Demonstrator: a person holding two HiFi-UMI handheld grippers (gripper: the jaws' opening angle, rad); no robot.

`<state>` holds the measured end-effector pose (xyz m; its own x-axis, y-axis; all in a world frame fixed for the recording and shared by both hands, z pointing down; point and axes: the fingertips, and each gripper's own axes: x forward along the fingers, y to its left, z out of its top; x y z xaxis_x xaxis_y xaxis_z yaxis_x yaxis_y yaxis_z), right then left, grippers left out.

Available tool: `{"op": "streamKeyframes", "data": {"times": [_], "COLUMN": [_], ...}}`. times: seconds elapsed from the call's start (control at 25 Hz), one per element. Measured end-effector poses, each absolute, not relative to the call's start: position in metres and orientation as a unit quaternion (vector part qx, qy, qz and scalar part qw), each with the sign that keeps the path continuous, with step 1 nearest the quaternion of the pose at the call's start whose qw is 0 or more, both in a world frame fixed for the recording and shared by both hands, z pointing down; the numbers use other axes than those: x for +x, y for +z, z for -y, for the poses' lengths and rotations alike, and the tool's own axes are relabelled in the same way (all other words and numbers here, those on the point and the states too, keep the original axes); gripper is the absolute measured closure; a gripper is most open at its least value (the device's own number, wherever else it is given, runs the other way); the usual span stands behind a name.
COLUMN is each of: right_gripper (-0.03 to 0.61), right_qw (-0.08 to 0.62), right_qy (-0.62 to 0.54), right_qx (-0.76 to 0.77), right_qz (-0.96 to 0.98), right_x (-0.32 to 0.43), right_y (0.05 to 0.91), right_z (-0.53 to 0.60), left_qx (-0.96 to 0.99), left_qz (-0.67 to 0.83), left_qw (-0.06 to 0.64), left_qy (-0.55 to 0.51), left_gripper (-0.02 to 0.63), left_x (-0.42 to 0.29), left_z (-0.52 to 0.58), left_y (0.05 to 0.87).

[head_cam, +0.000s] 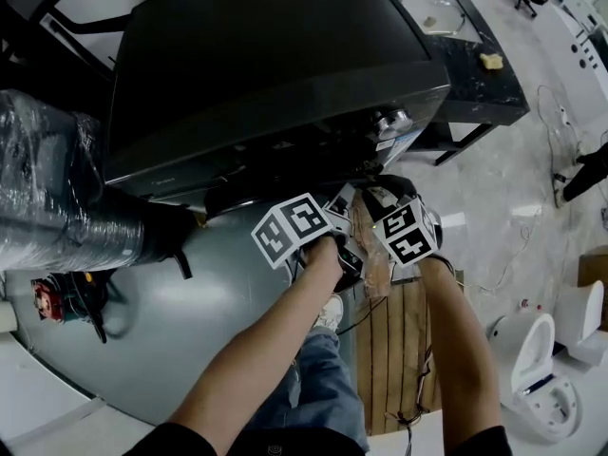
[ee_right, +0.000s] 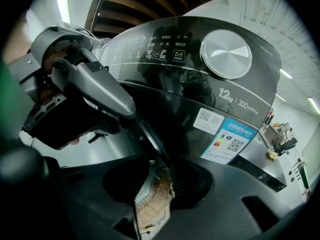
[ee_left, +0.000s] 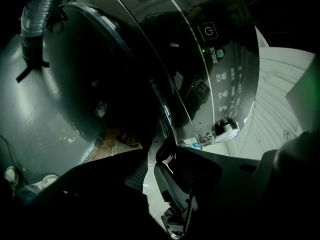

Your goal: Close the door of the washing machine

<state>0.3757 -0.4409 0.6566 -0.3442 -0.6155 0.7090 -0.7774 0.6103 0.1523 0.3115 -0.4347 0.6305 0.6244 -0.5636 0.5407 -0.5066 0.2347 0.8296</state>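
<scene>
From overhead, the marker cubes (head_cam: 293,228) and the washing machine's (head_cam: 266,65) overhanging front hide both claws' tips. The left claw (ee_left: 164,159) sits in deep shadow in its own view; whether the door (ee_left: 95,79) just ahead touches either pad cannot be told. Print on the control panel (ee_left: 227,84), up and right of that claw, is too small to read, as is the label (ee_right: 232,139) right of the right claw (ee_right: 156,173). The foil-wrapped hose (head_cam: 57,188), far left of the left claw, runs off-frame.
</scene>
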Motion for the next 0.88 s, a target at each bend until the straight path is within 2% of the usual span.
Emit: {"op": "streamKeyframes", "data": {"times": [0.48, 0.88], "right_gripper": [0.442, 0.442], "right_qw": [0.371, 0.399], "right_qy": [0.111, 0.089], "right_qx": [0.409, 0.388], "right_qz": [0.826, 0.826], "right_x": [0.377, 0.375], "right_y": [0.658, 0.658], "right_z": [0.46, 0.469], "left_qx": [0.614, 0.614], "left_qz": [0.448, 0.444], "left_qw": [0.649, 0.651], "left_qy": [-0.03, -0.037], "left_gripper": [0.42, 0.42], "left_x": [0.313, 0.312], "left_z": [0.45, 0.457], "left_y": [0.631, 0.63]}}
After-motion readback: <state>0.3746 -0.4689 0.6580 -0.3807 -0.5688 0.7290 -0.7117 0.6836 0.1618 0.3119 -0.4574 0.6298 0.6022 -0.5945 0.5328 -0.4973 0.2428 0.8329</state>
